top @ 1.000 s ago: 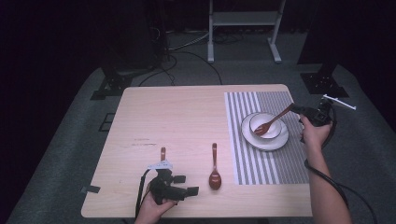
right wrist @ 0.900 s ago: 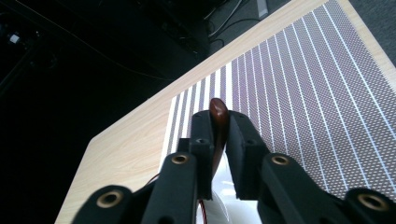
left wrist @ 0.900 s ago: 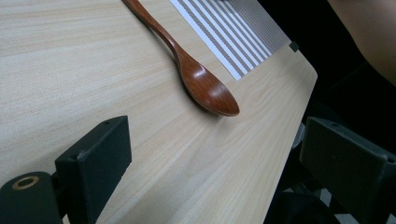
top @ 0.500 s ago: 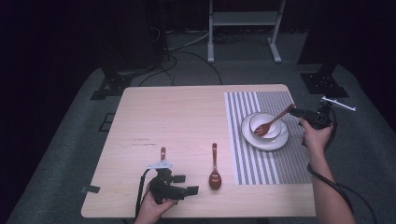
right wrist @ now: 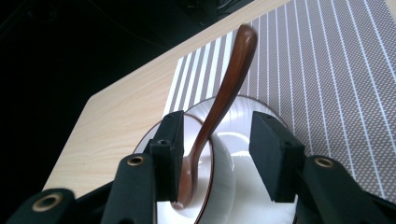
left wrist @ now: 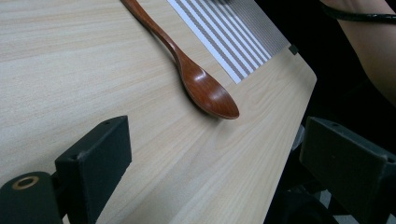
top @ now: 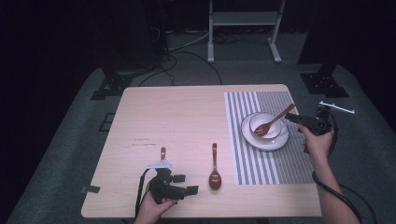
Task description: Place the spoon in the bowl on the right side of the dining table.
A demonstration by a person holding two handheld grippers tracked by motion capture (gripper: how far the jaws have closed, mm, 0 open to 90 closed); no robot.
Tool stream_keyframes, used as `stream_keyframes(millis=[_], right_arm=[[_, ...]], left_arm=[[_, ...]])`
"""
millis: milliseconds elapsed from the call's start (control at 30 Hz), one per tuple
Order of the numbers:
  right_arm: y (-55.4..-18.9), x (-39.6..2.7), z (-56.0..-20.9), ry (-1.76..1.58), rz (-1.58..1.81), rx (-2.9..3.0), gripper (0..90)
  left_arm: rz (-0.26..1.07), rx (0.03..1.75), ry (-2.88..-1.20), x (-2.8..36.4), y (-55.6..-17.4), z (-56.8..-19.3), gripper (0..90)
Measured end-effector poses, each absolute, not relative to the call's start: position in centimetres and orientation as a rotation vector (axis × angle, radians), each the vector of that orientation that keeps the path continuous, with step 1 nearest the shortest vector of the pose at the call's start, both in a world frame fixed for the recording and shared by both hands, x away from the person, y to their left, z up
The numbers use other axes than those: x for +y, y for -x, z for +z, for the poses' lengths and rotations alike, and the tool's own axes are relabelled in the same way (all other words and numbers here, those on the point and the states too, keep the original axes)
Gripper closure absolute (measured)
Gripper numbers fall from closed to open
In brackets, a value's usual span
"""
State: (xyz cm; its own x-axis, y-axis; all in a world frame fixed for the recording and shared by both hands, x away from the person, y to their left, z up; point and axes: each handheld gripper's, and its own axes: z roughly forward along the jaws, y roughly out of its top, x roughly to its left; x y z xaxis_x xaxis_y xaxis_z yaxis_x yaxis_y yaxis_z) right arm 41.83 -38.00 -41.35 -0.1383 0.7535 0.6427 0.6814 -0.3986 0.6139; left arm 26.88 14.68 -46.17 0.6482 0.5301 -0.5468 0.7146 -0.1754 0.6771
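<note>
A wooden fork [top: 273, 119] leans in a white bowl [top: 276, 125] on a white plate [top: 279, 143], its handle pointing up and right. My right gripper [top: 293, 118] is open at the handle's end. In the right gripper view the fork handle [right wrist: 229, 79] rises between the parted jaws of the right gripper [right wrist: 217, 140], close to the left one. A brown wooden spoon [top: 214, 164] lies on the bare table. My left gripper [top: 186, 183] is open near the front edge, jaws toward the spoon [left wrist: 205, 88], a short way off. The left gripper [left wrist: 217, 140] holds nothing.
A grey and white striped placemat [top: 261, 161] covers the right part of the wooden table [top: 177, 116]. Another brown utensil handle [top: 163, 153] pokes out beyond the left gripper. The person's right forearm [left wrist: 369, 56] is past the table's corner. A metal stand [top: 243, 28] is on the floor behind.
Almost nothing has moved. The right hand and its gripper have shifted slightly toward the person; the fork stays leaning in the bowl. The left gripper is still.
</note>
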Motion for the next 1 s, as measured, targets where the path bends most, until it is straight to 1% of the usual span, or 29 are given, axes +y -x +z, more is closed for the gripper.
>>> stream_keyframes(millis=[133,300,467,633,1000], right_arm=[[-41.3,-37.6,-41.0,-1.998,1.601,1.719,49.9],[-40.6,-36.9,-40.8,-1.992,1.586,1.767,49.1],[-39.8,-36.1,-40.8,-1.970,1.582,1.801,45.9],[-38.7,-35.3,-41.1,-1.940,1.574,1.852,45.1],[-37.7,-35.0,-41.3,-1.915,1.578,1.878,43.4]], left_arm=[[-0.227,0.987,-1.846,14.7,-26.8,-46.2,7.9],[-0.224,0.985,-1.838,14.8,-26.8,-46.0,7.9],[-0.224,0.980,-1.845,14.7,-26.7,-46.0,7.9],[-0.224,0.970,-1.847,14.6,-26.7,-45.9,7.8],[-0.228,0.981,-1.840,14.7,-26.7,-45.9,7.9]])
